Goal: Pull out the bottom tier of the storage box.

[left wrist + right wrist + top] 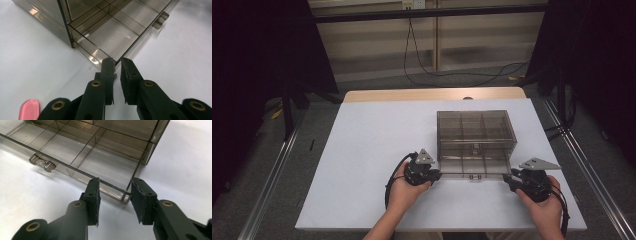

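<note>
Hands level, left hand-held gripper [116, 60] narrow, right hand-held gripper [115, 185] wide, at drawer [472, 169] corners.

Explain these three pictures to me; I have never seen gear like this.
A person sits at a white table holding a hand-held gripper in each hand. The high view looks down from above. The other two come from cameras riding on each gripper, looking along its black jaws. On the table stands a smoky clear box with its divided drawer pulled out. The left gripper has its jaws nearly closed at the drawer's front corner; whether it pinches the wall is unclear. The right gripper is open, its jaws straddling the other front corner.
</note>
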